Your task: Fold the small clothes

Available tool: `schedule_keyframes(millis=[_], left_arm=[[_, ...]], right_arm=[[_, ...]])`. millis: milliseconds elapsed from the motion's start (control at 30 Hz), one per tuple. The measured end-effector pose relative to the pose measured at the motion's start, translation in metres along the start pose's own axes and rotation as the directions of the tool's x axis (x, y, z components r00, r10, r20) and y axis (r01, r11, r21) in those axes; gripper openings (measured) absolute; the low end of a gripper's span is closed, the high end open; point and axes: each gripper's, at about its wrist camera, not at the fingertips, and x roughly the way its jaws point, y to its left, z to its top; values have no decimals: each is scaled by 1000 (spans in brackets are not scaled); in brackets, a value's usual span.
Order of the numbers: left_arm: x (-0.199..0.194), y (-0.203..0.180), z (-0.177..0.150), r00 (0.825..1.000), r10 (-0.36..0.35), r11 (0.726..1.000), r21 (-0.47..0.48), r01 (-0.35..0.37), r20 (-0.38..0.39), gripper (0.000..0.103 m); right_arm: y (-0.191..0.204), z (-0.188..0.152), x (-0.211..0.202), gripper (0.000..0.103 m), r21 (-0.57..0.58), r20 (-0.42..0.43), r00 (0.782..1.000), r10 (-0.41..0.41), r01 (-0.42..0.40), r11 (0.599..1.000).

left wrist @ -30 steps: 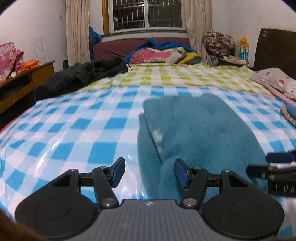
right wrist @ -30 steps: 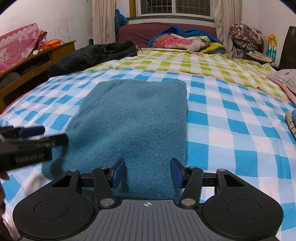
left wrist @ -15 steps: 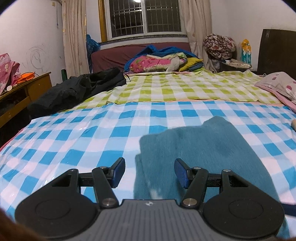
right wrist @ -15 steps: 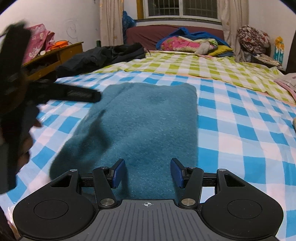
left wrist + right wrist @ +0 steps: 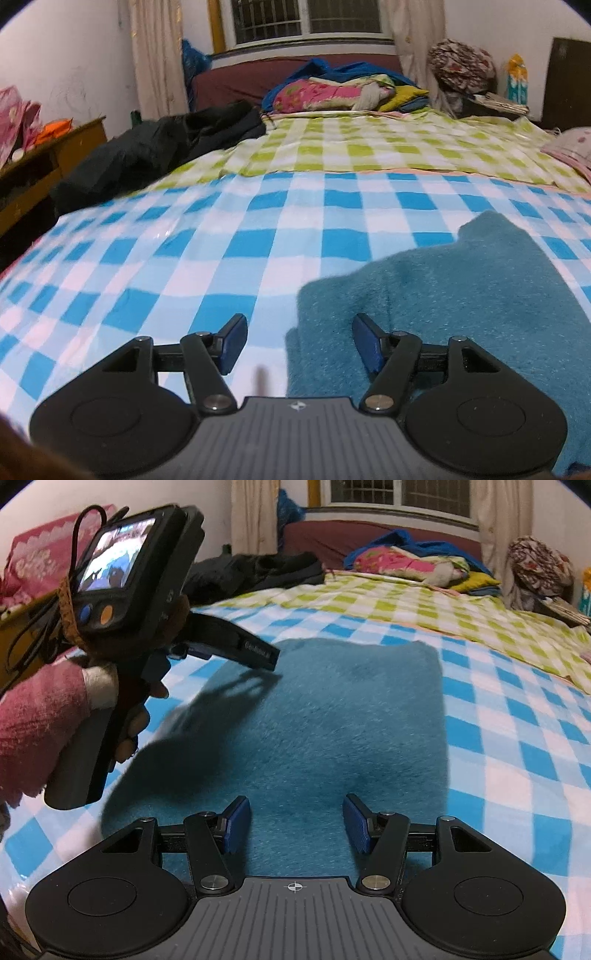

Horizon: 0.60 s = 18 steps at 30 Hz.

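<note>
Lifted left gripper (image 5: 297,343) now above teal cloth (image 5: 332,720), both claws spread, right gripper (image 5: 295,823) low, black jacket (image 5: 155,147) beyond.

Teal fleecy garment (image 5: 332,731), folded into a rough rectangle, lies flat on the blue-and-white check cloth (image 5: 517,738). Fills centre of right wrist view; far edge straight w/ squared corner at upper right, near-left corner rounded. In left wrist view it sits lower right (image 5: 461,302), left edge showing stacked layers, top edge stepped.
</note>
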Motion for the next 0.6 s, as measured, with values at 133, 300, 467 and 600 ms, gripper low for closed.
schedule_keyframes(millis=[133,300,467,600], left_arm=[[5,4,-2,1000,17,1000,-15,-17,-8,77],[4,5,0,999,27,999,-39,-28,-26,78],[-12,2,2,999,45,999,-19,-46,-19,78],[-31,8,-3,1000,30,999,-27,-30,-6,78]], right_arm=[[15,-5,6,58,-43,13,1000,-13,14,999],[4,-3,3,59,13,11,1000,29,-29,999],[-12,-10,-24,57,75,53,997,50,-54,996],[-19,-21,-45,60,105,85,996,31,-40,994]])
